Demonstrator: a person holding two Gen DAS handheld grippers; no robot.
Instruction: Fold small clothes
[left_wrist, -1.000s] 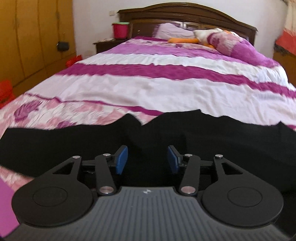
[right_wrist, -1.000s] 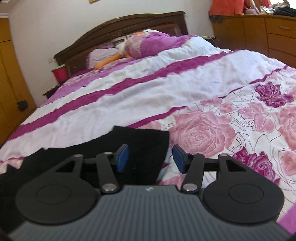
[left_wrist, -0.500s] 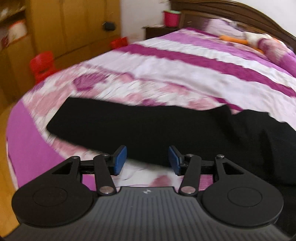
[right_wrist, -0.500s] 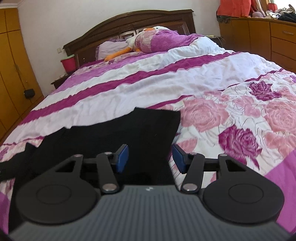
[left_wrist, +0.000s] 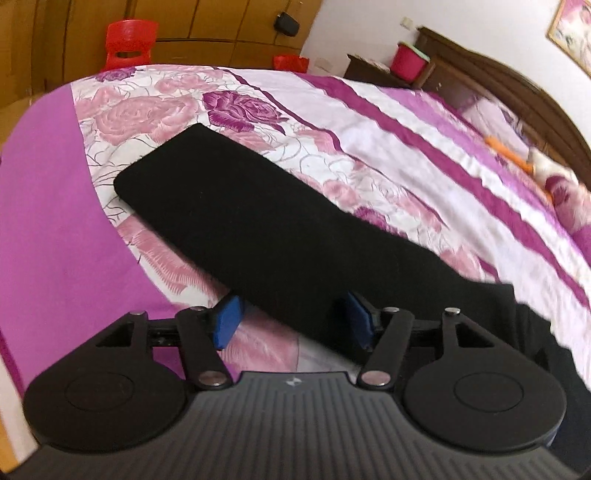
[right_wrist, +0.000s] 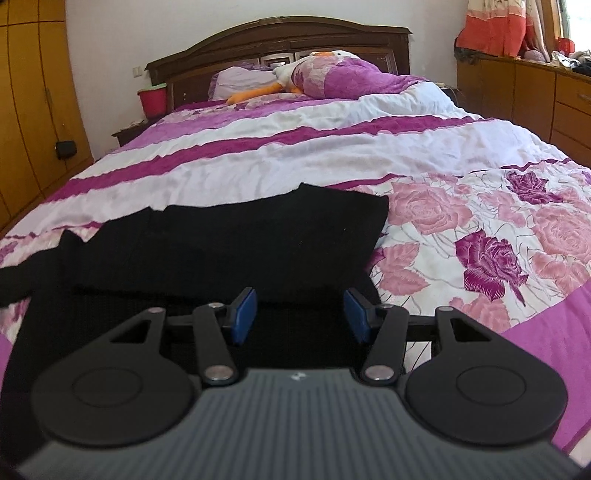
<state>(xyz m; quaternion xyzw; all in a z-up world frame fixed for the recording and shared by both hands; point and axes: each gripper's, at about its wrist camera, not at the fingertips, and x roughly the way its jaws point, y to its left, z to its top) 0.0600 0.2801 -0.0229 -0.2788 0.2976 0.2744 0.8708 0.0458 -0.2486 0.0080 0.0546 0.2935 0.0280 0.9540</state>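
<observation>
Black knit garment (left_wrist: 258, 221) spread flat on the floral bedspread (left_wrist: 147, 107) near the foot of the bed; one long matte sleeve or leg, rectangular with a rounded end, now running diagonally across the left wrist view, where half a second ago it lay almost level and a second ago showed only as a dark band; left gripper (left_wrist: 293, 321) swung leftward since then, blue pads (left_wrist: 227, 321) spread apart and gripping nothing, the cloth's near edge lying between them; right gripper (right_wrist: 301, 314) likewise wide open and empty, held low over the garment (right_wrist: 240, 240), whose squared corner reaches farther across the rose print than before; bedspread (right_wrist: 480, 221) soft and creased, pink and purple roses giving way to white and magenta stripes; bare quilt to the right of the cloth and beyond it toward the dark wooden headboard (right_wrist: 280, 40); red chair (left_wrist: 129, 40) and wooden wardrobe past the bed's left edge.
</observation>
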